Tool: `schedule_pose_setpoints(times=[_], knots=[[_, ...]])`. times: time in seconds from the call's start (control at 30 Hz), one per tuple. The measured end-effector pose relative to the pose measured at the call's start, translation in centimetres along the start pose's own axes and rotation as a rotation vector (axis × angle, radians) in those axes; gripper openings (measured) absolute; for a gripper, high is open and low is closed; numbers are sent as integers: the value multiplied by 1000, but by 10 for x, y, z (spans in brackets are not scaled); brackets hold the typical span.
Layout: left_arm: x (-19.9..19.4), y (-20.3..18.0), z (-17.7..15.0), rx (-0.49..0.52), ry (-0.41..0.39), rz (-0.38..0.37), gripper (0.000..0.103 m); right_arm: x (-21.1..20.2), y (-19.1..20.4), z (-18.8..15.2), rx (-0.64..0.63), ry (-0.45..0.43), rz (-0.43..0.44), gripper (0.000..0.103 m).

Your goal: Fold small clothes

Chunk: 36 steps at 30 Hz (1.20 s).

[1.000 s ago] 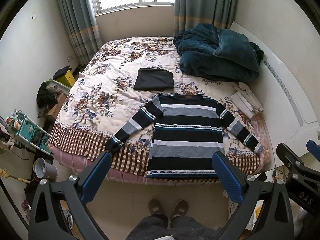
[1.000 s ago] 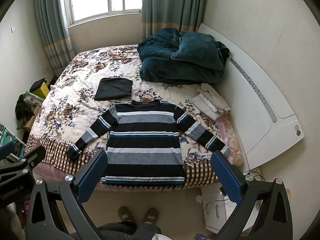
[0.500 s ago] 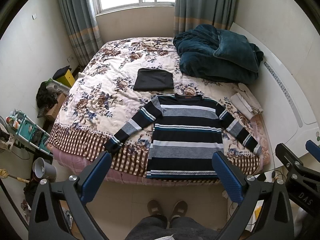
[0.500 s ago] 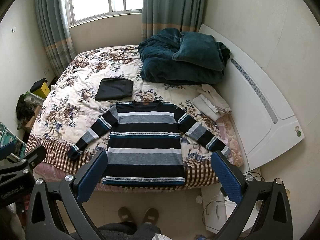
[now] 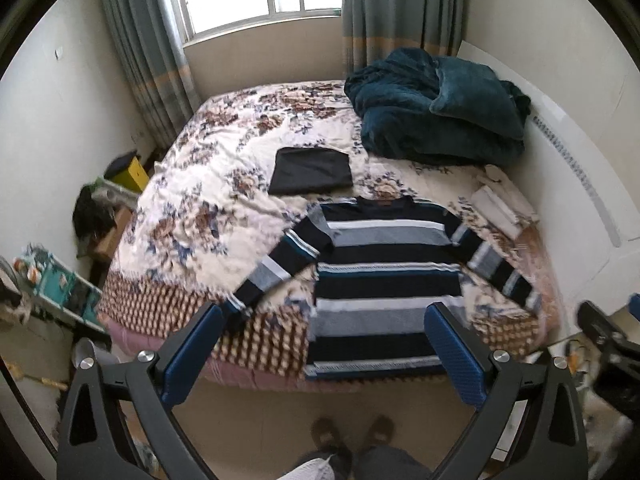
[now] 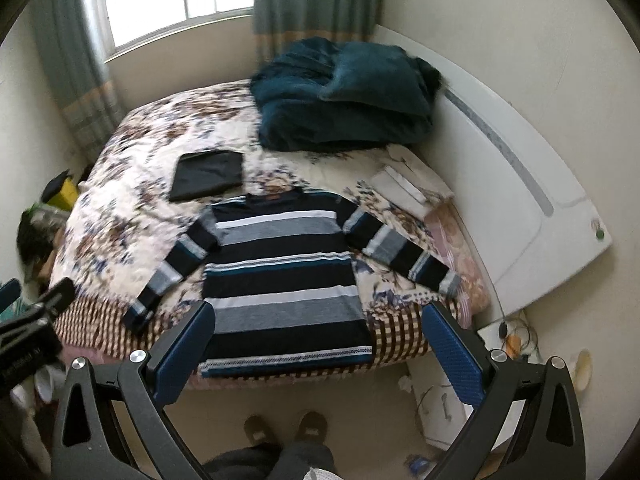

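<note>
A striped sweater (image 5: 384,276) (image 6: 280,276) in black, grey, white and teal lies flat, face up, at the near edge of the bed, both sleeves spread out. A folded black garment (image 5: 310,171) (image 6: 208,176) rests beyond its collar. My left gripper (image 5: 320,350) hangs open in the air short of the bed edge, above the floor, holding nothing. My right gripper (image 6: 318,350) is likewise open and empty, over the sweater's hem. Each gripper's body shows at the edge of the other's view.
The bed (image 5: 192,200) has a floral quilt with a checked border. A teal blanket heap (image 5: 436,116) (image 6: 344,96) fills the far right corner. Folded white cloths (image 5: 502,204) (image 6: 408,188) lie by the white headboard (image 6: 520,184). Clutter lines the left floor. A person's shoes (image 5: 348,436) stand below.
Both views have swung and moved closer to the bed, with motion blur. The sweater and other clothes have not moved, and both grippers stay open.
</note>
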<state>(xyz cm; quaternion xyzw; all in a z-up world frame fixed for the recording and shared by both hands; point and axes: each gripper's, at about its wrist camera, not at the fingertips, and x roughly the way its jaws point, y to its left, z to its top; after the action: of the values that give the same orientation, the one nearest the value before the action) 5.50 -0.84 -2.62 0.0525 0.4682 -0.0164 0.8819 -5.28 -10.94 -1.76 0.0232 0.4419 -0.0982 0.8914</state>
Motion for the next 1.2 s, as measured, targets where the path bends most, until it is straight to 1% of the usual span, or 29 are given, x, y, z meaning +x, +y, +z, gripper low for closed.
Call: schedule_pose_setpoints(times=[0.07, 0.1, 0.17, 0.2, 0.27, 0.37, 0.43, 0.53, 0.6, 0.67, 0.7, 0.77, 0.83, 0.9, 0.93, 1.0, 1.03, 1.07, 1.1, 1.13, 1.17, 1.2], knots=[[24, -5, 8, 14, -13, 5, 103, 31, -12, 4, 51, 19, -49, 103], [42, -9, 14, 25, 4, 11, 103, 47, -18, 5, 76, 29, -63, 103], [71, -21, 23, 34, 12, -2, 103, 83, -35, 7, 128, 56, -107, 103], [88, -29, 27, 45, 40, 9, 103, 103, -45, 8, 155, 70, -117, 103], [116, -35, 25, 51, 83, -12, 103, 148, -70, 8, 217, 105, -148, 103], [168, -59, 27, 69, 144, 9, 103, 222, -115, 1, 315, 160, -157, 103], [203, -75, 28, 66, 177, 23, 103, 281, -149, -5, 394, 204, -155, 103], [261, -104, 28, 72, 234, 55, 103, 355, -196, -14, 516, 258, -139, 103], [297, -119, 26, 76, 278, 89, 103, 408, -231, -23, 613, 294, -120, 103], [332, -133, 20, 71, 307, 93, 103, 464, -272, -38, 733, 333, -115, 103], [349, -138, 15, 73, 327, 104, 103, 483, -288, -46, 785, 337, -112, 103], [394, -151, 7, 79, 376, 124, 103, 526, -327, -66, 920, 341, -120, 103], [439, -163, -4, 78, 423, 148, 103, 560, -362, -88, 1055, 324, -129, 103], [479, -169, -13, 62, 455, 160, 103, 587, -389, -107, 1159, 300, -135, 103], [495, -170, -16, 53, 464, 167, 103, 603, -405, -119, 1217, 276, -133, 103], [528, -172, -23, 31, 475, 175, 103, 630, -428, -136, 1300, 239, -136, 98], [543, -177, -25, 30, 477, 189, 103, 642, -436, -141, 1330, 231, -132, 98], [555, -178, -28, 31, 480, 202, 103, 654, -443, -147, 1363, 231, -134, 93], [566, -181, -30, 29, 486, 205, 103, 659, -446, -149, 1389, 216, -125, 85], [581, -183, -32, 21, 499, 201, 103, 669, -451, -151, 1407, 183, -111, 83], [589, -182, -34, 14, 507, 196, 103, 673, -452, -149, 1404, 171, -122, 77], [596, -182, -35, 3, 511, 186, 103, 679, -453, -146, 1397, 135, -137, 66]])
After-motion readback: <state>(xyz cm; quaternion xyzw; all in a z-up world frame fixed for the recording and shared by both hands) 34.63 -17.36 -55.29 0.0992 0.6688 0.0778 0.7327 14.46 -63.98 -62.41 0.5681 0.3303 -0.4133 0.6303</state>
